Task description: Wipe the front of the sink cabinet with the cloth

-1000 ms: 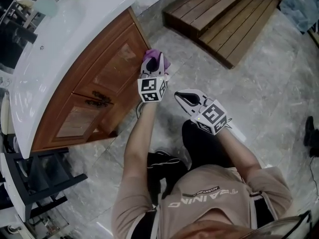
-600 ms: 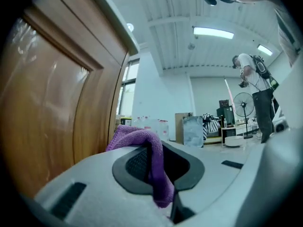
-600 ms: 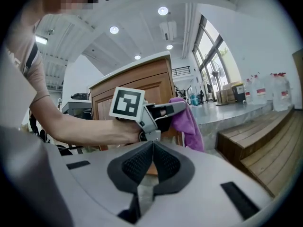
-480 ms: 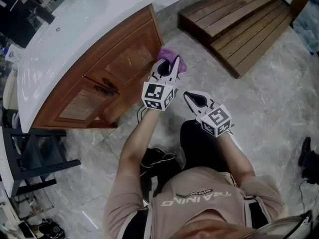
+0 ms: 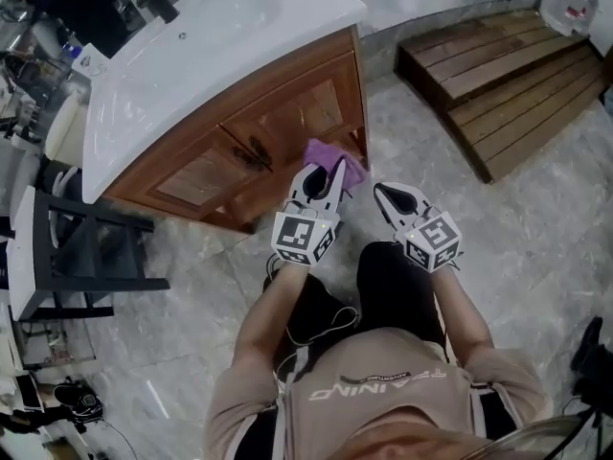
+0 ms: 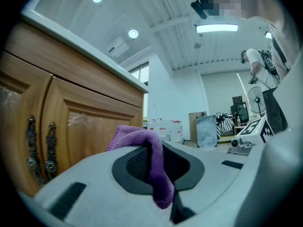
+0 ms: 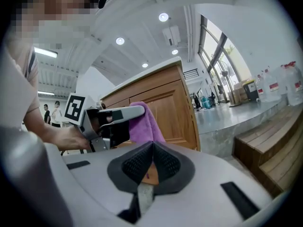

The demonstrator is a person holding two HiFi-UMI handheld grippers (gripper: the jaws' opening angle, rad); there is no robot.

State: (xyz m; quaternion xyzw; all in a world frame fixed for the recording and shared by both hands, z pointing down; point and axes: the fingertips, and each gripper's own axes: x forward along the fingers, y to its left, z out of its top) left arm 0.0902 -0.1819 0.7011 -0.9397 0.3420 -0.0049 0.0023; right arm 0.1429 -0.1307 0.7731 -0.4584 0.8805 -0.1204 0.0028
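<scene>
head view, what's shifted in the last second?

the purple cloth [image 5: 333, 153] has travelled down the right-hand door [image 5: 305, 113] of the sink cabinet [image 5: 192, 175]. it now sits by that door's lower right corner. the left gripper [image 5: 324, 172] has it pinched between its jaws, with a fold hanging over the pads.

so is the wiping nearly done?

not by my reckoning. that looks like one pass on the right door. the left door [image 5: 206, 175] and the pair of dark handles [image 5: 257, 149] still seem to be waiting. from here i can't tell whether the cloth is pressing on the wood or just beside it.

and the other one?

the right gripper [image 5: 381, 192] is off to the side, jaws pressed together on nothing, well clear of the cabinet.

anything inside the cabinet?

both doors are shut, so its contents are hidden. the white sink top [image 5: 211, 36] shows no water that i can see.
</scene>
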